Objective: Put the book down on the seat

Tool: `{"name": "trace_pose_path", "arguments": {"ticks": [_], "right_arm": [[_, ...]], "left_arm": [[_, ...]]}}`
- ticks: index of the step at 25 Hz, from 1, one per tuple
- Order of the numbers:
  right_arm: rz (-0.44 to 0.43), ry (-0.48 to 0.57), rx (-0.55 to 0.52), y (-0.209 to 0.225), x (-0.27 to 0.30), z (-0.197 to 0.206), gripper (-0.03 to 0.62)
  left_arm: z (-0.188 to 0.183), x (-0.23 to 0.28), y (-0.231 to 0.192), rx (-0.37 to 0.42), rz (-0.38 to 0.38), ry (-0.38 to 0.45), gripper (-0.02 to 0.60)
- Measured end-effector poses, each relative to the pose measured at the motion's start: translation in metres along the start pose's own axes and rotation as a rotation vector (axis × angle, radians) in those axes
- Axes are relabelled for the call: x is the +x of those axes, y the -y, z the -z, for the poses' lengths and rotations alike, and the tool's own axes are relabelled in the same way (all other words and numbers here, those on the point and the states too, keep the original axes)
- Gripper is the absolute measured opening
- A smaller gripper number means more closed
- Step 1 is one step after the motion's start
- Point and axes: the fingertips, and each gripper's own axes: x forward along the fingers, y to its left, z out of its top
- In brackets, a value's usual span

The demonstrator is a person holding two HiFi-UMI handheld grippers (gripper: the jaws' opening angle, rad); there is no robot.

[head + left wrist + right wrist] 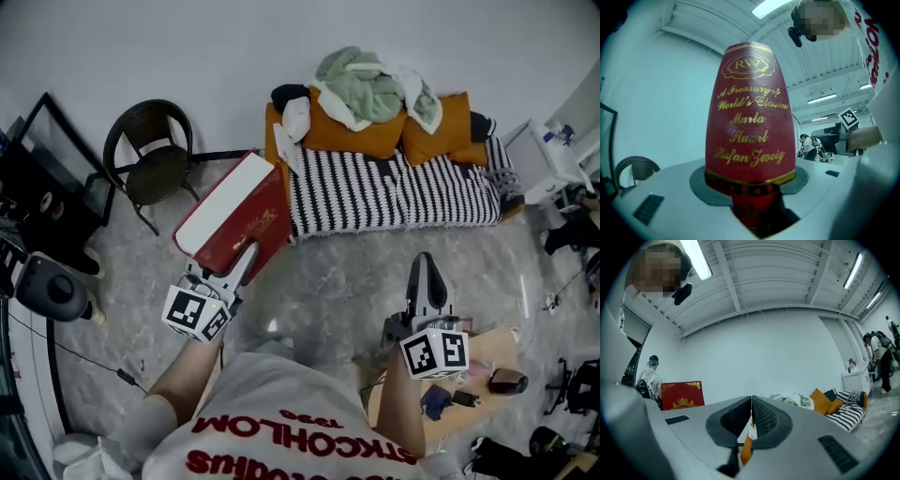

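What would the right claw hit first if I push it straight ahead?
Likely the striped seat, around its orange cushions; the floor between looks free. The right claw is shut. Depth and height are unclear, so it could pass above the low seat.

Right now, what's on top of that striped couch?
On the striped couch: two orange cushions at its back, a heap of green and white clothes piled on them. Anything beneath that heap is hidden.
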Motion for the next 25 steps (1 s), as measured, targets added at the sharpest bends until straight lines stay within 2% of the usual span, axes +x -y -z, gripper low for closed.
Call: {"name": "trace_pose_path", "arguments": {"ticks": [6,14,19,25], "right_arm": [[0.001,-0.013,-0.008,0.001,0.032,0.001,0.028],[0.005,-0.051,-0.001,0.02,0.059,0.019,0.028],[0.0,-0.082,0.027,0.044,0.09,0.039,0.028],[-0.03,-0.096,0.033,0.085,0.151,0.048,0.028]], "left_arm": [[0.001,0.024,-0.025,-0.024,-0.01,0.004,0.244],[0.015,0.047,-0.034,-0.038,-0.025,-0.007,0.244],[0.023,0.073,-0.041,-0.021,-0.04,-0.019,0.244],[0.027,0.133,-0.054,-0.01,-0.075,-0.012,0.244]]}}
